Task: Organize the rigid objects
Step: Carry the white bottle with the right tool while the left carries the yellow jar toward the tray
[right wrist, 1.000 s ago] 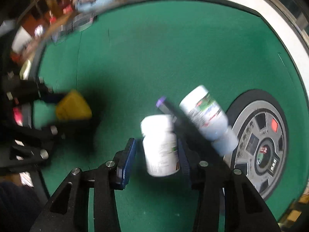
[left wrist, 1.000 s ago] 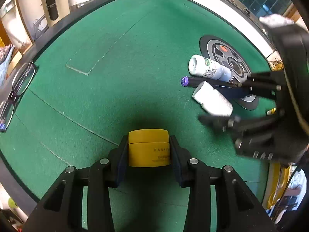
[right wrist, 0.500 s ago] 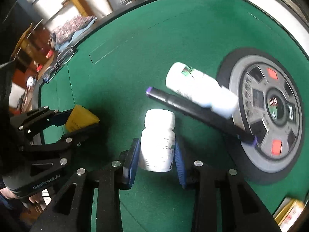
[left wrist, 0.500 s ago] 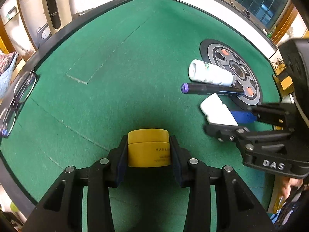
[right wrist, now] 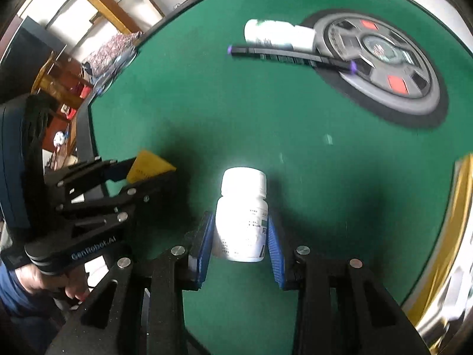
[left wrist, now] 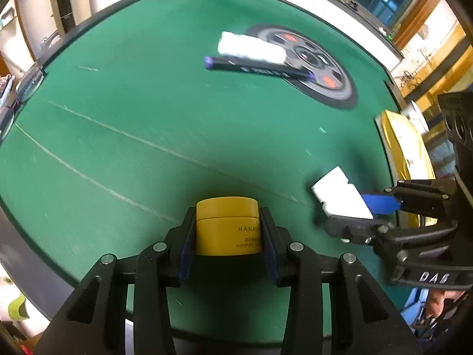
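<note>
Left tongs (left wrist: 227,233) clamp squat yellow jar (left wrist: 227,226); right tongs (right wrist: 240,236) clamp white bottle (right wrist: 241,216).

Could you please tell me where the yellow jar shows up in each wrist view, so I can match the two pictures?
Left wrist view: yellow jar at bottom centre, clamped in the left gripper.
Right wrist view: yellow jar at mid-left, seen edge-on in that gripper.
Shared landmark: the black marker lying against the grey disc.
</note>
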`<state>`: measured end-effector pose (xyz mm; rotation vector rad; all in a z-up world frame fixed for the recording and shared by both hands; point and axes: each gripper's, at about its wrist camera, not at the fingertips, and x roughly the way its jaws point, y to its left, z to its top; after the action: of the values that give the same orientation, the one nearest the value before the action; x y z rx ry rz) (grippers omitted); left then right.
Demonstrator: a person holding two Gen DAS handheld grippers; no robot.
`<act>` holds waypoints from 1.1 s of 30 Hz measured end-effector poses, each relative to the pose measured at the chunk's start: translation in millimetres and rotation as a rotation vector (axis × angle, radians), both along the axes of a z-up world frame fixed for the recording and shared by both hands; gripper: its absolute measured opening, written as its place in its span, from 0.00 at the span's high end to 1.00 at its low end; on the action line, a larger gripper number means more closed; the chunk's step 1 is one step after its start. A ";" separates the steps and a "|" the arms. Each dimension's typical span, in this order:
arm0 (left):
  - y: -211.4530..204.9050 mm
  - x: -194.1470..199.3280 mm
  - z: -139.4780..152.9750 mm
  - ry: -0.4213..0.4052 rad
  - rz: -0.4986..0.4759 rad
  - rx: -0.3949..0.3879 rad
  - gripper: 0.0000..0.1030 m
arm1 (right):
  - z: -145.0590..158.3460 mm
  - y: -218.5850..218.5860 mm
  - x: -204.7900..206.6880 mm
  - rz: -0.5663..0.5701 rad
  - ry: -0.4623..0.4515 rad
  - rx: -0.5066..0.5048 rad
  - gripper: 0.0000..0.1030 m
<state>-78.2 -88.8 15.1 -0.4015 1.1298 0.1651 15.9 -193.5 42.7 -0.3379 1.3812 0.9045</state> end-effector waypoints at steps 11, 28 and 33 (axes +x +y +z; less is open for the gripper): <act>-53.6 -3.9 17.9 -0.030 -0.055 0.061 0.63 | 14.0 -39.9 -18.8 -0.057 -0.005 0.062 0.70; -137.7 14.0 52.8 -0.117 -0.152 0.183 0.63 | 51.7 -97.6 -28.4 -0.156 -0.096 0.157 0.71; -166.8 25.1 57.8 -0.127 -0.197 0.192 0.63 | 59.0 -128.2 -24.0 -0.198 -0.112 0.168 0.71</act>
<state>-53.1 -255.6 72.8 -0.1268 1.0115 0.0724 -8.2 -321.8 101.8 -0.1188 1.2036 0.8185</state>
